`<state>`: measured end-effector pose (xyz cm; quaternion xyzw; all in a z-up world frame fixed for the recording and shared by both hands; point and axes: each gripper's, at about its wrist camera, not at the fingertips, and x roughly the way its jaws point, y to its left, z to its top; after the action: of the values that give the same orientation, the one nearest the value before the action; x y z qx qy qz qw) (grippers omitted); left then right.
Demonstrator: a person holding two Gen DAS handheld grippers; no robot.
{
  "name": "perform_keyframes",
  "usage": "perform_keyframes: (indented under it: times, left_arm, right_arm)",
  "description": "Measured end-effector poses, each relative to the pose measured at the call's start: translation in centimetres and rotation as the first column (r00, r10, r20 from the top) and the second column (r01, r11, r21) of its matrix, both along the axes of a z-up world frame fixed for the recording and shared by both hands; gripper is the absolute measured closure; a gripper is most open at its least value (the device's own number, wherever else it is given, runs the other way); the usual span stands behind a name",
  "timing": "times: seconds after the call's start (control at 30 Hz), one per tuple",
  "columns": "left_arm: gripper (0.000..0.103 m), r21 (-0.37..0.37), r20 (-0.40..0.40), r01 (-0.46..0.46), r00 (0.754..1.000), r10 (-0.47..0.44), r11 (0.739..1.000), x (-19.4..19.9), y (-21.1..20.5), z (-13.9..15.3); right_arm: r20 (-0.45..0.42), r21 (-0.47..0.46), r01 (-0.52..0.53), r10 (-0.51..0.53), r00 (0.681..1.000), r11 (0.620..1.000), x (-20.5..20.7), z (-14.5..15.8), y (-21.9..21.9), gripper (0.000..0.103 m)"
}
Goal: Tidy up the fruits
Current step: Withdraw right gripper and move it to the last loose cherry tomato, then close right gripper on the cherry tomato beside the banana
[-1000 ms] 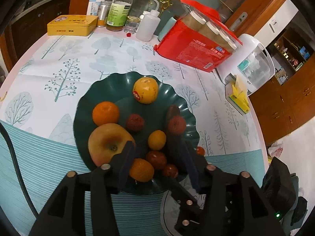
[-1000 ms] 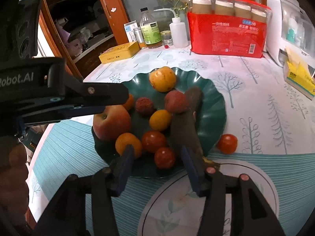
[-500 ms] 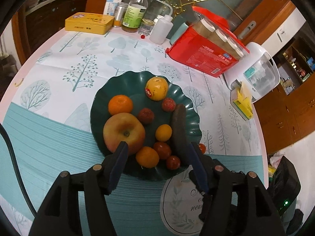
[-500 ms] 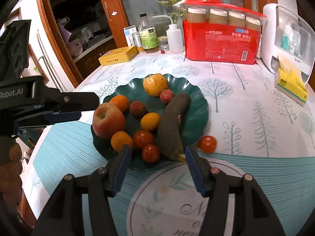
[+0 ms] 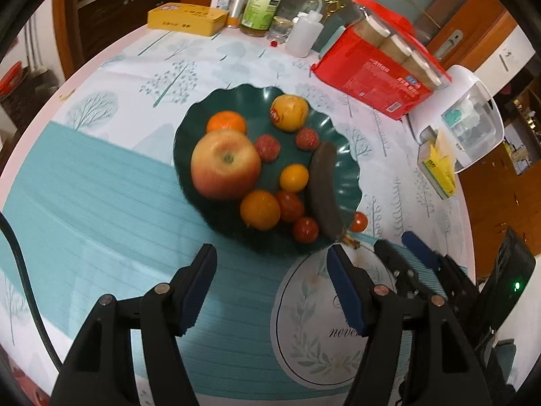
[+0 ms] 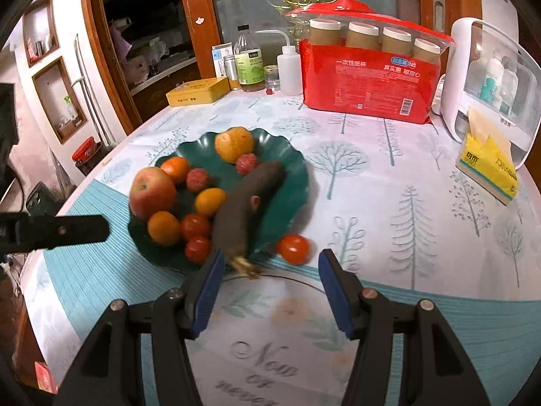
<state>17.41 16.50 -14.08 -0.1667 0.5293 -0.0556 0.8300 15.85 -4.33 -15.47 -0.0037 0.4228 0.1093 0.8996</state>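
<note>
Wooden cupboards stand behind a round table (image 6: pixel 389 182) with a cloth that has trees on it. On the table sits a dark green plate (image 5: pixel 345 155) with a wavy rim, and the fruit lies on it. A big apple (image 5: pixel 226 165) sits at the left of the plate, just beside an orange (image 5: pixel 227 122). A yellow fruit (image 5: pixel 289 113) with a red sticker is at the far side. A dark brown banana (image 6: pixel 248 199) lies along the right side, and its stem sticks out over the near rim. Small red tomatoes (image 5: pixel 306 229) sit near the banana. One more tomato (image 6: pixel 293 248) lies off the plate, on the cloth just beside the rim. The left gripper (image 5: pixel 270 270) hangs over the cloth near the plate. Its jaws are opening and nothing is between them. The right gripper (image 6: pixel 270 280) is spread too and holds nothing; the banana stem is just in front of its left finger. A red pack (image 6: pixel 368 81) stands at the back.
</note>
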Motion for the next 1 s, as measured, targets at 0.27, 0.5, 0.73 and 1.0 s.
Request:
perform_keyframes:
  times: [0.27, 0.5, 0.73, 1.0]
  left_arm:
    - [0.037, 0.03, -0.046, -0.077, 0.996, 0.079, 0.997, -2.1, -0.9, -1.6]
    - [0.037, 0.063, -0.094, -0.128, 0.987, 0.134, 0.99, -3.4, -1.4, -2.7]
    - [0.037, 0.097, -0.109, -0.137, 0.983, 0.147, 0.986, -4.1, -2.2, -2.6]
    - [0.037, 0.122, -0.127, -0.155, 0.977, 0.17, 0.98, -4.8, -2.2, -2.7]
  right_arm:
    - [-0.007, -0.02, -0.05, 0.05, 0.999, 0.999, 1.0, -2.0, -2.6, 0.045]
    - [-0.007, -0.005, -0.092, 0.092, 0.996, 0.996, 2.1, -3.8, -3.7, 0.045]
    - [0.002, 0.026, -0.145, 0.145, 0.989, 0.989, 3.3, -4.7, -3.4, 0.045]
    - [-0.015, 0.036, -0.184, 0.185, 0.983, 0.982, 4.1, -5.8, -2.7, 0.051]
